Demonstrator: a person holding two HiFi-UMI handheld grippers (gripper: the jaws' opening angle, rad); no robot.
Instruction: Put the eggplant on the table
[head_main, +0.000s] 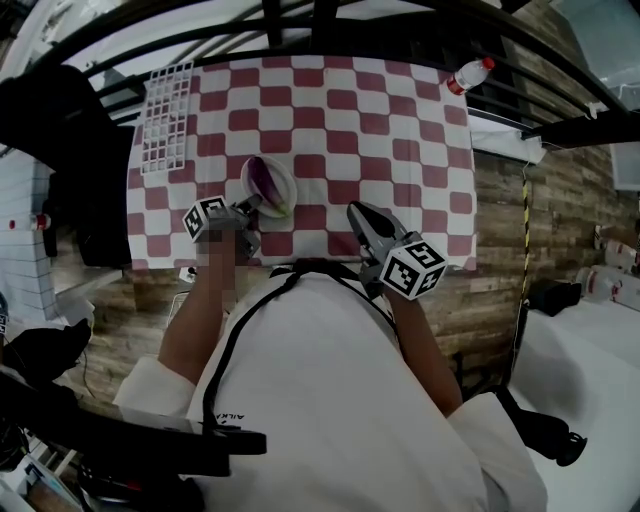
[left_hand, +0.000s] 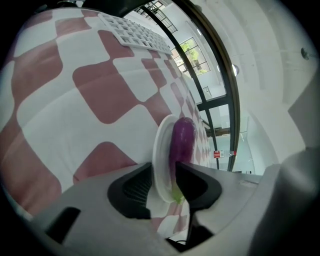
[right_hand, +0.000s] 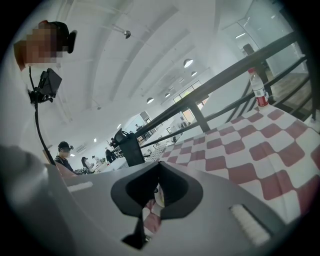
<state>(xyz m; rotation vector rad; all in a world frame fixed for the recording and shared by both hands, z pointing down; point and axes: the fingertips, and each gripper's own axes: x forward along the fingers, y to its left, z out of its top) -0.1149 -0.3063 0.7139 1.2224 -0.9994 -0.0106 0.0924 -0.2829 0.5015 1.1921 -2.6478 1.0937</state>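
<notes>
Overhead, a table is seen covered by a red-and-white checked tablecloth (head_main: 400, 130). A purple eggplant (head_main: 268, 180) (left_hand: 182, 140) is laid on a round white plate (head_main: 285, 200) (left_hand: 159, 145) near the cloth's front edge, left of centre. The left gripper (head_main: 255, 205) (left_hand: 164, 167) is held at the plate's near side. Its jaws are spread apart, and the plate's rim is seen between them without being pinched. The right gripper (head_main: 355, 210) (right_hand: 159, 164) is held above the cloth to the right, well apart from the plate. Its jaws are closed tip to tip on nothing. A white plastic grid rack (head_main: 167, 115) (left_hand: 132, 32) is placed at the far left corner. A clear plastic bottle with a red cap (head_main: 468, 76) (right_hand: 258, 92) is stood at the far right.
</notes>
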